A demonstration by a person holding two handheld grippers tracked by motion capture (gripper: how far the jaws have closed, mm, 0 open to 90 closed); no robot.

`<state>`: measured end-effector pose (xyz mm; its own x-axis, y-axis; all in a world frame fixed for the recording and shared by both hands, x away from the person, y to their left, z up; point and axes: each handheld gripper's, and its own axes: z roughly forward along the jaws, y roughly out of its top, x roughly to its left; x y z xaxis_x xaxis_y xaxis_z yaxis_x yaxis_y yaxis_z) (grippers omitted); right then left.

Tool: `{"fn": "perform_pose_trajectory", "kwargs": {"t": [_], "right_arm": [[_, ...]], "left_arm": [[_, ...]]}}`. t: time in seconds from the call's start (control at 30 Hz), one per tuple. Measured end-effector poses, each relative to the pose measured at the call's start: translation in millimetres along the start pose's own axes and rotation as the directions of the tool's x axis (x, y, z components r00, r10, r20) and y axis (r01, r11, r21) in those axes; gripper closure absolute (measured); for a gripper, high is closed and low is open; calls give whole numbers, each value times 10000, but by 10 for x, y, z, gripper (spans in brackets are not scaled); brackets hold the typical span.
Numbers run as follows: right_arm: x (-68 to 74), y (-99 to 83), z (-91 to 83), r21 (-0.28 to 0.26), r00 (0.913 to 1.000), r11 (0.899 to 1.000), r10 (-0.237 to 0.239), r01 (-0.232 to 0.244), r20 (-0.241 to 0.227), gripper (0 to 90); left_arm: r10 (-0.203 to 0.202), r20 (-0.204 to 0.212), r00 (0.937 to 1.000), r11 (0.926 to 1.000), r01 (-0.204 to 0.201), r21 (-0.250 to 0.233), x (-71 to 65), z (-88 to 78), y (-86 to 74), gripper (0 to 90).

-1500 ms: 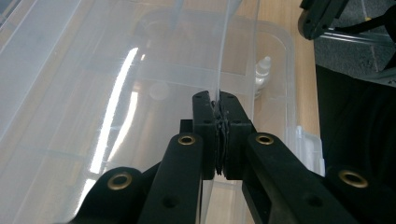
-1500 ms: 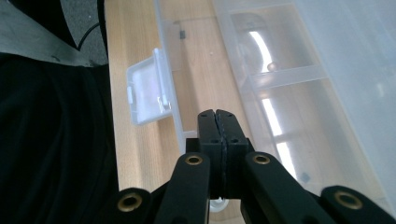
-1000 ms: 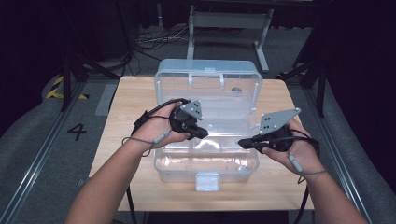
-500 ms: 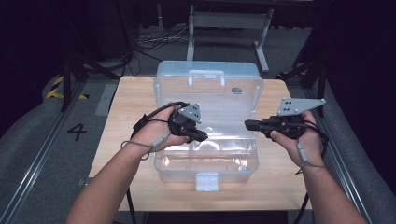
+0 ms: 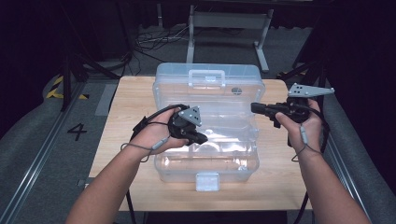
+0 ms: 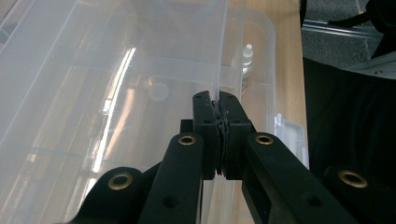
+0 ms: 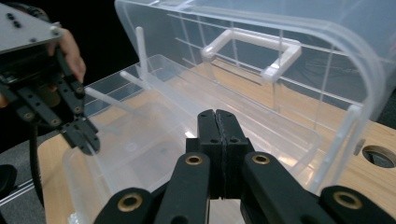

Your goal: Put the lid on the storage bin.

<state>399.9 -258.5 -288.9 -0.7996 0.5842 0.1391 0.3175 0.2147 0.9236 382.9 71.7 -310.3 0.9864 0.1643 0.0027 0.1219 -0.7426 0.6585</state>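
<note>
Plastic is what I am dealing with: a clear, rectangular storage box [image 5: 208, 154] sits in the middle of a pale wooden table [image 5: 126, 126], its hinged transparent lid [image 5: 208, 88] standing open at the far side with a moulded carry handle [image 5: 206, 77] on it. Inside the tub a thin, see-through divider wall [image 6: 219, 56] runs lengthwise, and my left gripper [image 6: 218, 135] has its jaws pinched tight on the top edge of that wall; from the right gripper view the same grip shows at the left [image 7: 84, 135]. My right gripper [image 7: 218, 144] is closed with nothing between the jaws, held above the table just off the box's right side [image 5: 261, 109], pointing toward the lid. I judge the box light and fairly stiff but springy, with slick walls that could slide out of a weak pinch; the thin divider looks likely to flex or crack if twisted, so I would hold it squarely along its edge, and take the lid by its rim or handle. A small white-capped bottle [image 6: 247, 58] stands by the tub's far wall. A round hole [image 7: 378, 156] is cut in the tabletop. Around the table the floor is grey, with a painted number four [image 5: 77, 131] at left, cables and a metal stand [image 5: 229, 21] beyond, and darkness behind.
</note>
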Motion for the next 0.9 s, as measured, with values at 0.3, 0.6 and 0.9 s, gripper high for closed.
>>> {"fn": "perform_pose_trajectory", "kwargs": {"t": [0.3,0.6,0.9], "right_arm": [[-117,-15,11,-119,9986,9992,393,-389,356,900],[-179,-58,2,-233,9968,9978,625,-614,494,900],[-197,-105,8,-305,9960,9962,828,-818,325,900]], "left_arm": [[-12,106,9999,10000,11,78,-25,12,-21,875],[-11,216,9998,9999,7,171,-59,30,-41,874],[28,256,9997,9998,-33,205,-78,46,-49,874]]}}
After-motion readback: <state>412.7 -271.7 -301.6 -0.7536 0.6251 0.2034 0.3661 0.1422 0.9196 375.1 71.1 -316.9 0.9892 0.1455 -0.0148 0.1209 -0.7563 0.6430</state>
